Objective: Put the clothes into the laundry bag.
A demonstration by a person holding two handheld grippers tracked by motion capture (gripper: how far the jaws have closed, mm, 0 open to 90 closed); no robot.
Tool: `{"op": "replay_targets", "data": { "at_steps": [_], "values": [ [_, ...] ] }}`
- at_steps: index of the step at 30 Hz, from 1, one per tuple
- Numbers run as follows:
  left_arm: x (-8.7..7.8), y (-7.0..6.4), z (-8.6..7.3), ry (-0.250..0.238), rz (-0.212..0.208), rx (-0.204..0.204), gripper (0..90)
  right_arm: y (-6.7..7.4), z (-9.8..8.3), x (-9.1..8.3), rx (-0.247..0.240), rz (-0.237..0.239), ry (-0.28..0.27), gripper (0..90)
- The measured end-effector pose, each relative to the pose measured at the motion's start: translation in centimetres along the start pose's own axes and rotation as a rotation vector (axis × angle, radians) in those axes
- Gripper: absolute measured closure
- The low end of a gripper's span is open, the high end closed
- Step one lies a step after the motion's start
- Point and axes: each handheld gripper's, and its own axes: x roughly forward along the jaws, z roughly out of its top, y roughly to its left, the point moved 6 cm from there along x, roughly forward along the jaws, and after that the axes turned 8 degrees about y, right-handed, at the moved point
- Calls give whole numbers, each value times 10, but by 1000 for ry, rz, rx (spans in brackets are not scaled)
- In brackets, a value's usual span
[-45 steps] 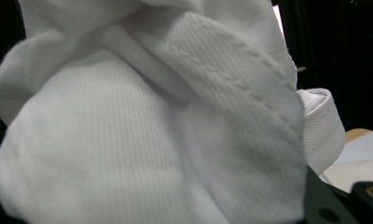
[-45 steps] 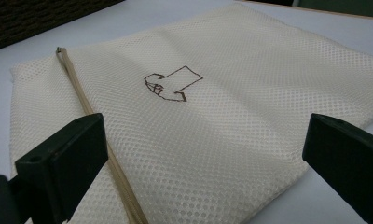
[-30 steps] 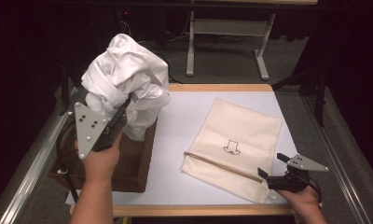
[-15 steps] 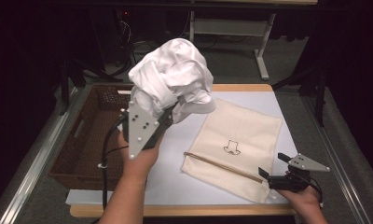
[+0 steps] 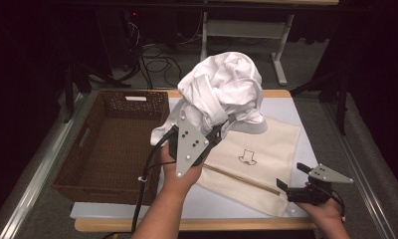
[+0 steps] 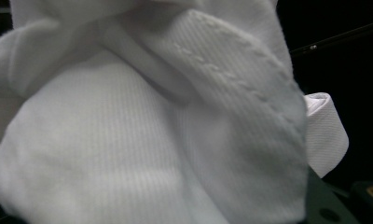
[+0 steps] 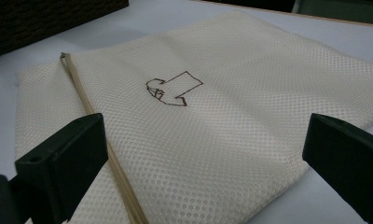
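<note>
A crumpled white garment [image 5: 222, 94] hangs in the air, bunched above the left part of a cream mesh bag [image 5: 259, 159]. My left gripper [image 5: 217, 130] is shut on the garment's underside, its jaw tips buried in the folds. In the left gripper view the ribbed white garment [image 6: 152, 121] covers the jaws. The bag [image 7: 212, 121] lies flat on the white tabletop with a brown outline drawing [image 7: 173, 88] on it and a tan zipper [image 7: 82, 98] along its near-left edge. My right gripper [image 5: 292, 175] rests low at the bag's near right corner, open and holding nothing.
A dark brown wicker basket [image 5: 112, 102] stands on the table's left half, with nothing inside that I can see. A white table leg frame [image 5: 281, 50] and cables lie on the floor beyond the far edge. Metal rails run along both table sides.
My left gripper has carried the white garment rightward, from above the basket to above the bag's left part. The right gripper and the bag have stayed put.
</note>
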Motion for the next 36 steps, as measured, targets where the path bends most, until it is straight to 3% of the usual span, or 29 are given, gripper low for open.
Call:
{"op": "replay_targets", "data": {
  "at_steps": [12, 18, 22, 27, 30, 31, 35, 36],
  "values": [
    [-11, -5, -9, -12, -6, -25, 711, 0, 1, 0, -9, -2, -6, 5],
    [-31, -2, -3, -30, 15, -1, 711, 1, 0, 0, -3, 1, 1, 5],
    [-58, 5, 10, -62, 40, 18, 711, 2, -1, 2, 0, 0, 6, 5],
    [-78, 12, 20, -76, 60, 8, 711, 3, -1, 2, 1, -1, 12, 5],
    [-82, 12, 19, -69, 52, 4, 710, 3, -1, 3, -1, -3, 12, 5],
    [-81, 10, 14, -38, 42, 5, 710, 3, -1, 3, -9, -2, 10, 5],
    [-77, 4, -1, -1, 20, -15, 708, 3, -1, 3, -5, -2, 12, 5],
    [-74, -1, -14, 31, 5, -21, 709, 2, -1, 3, -5, -2, 12, 5]
  ]
}}
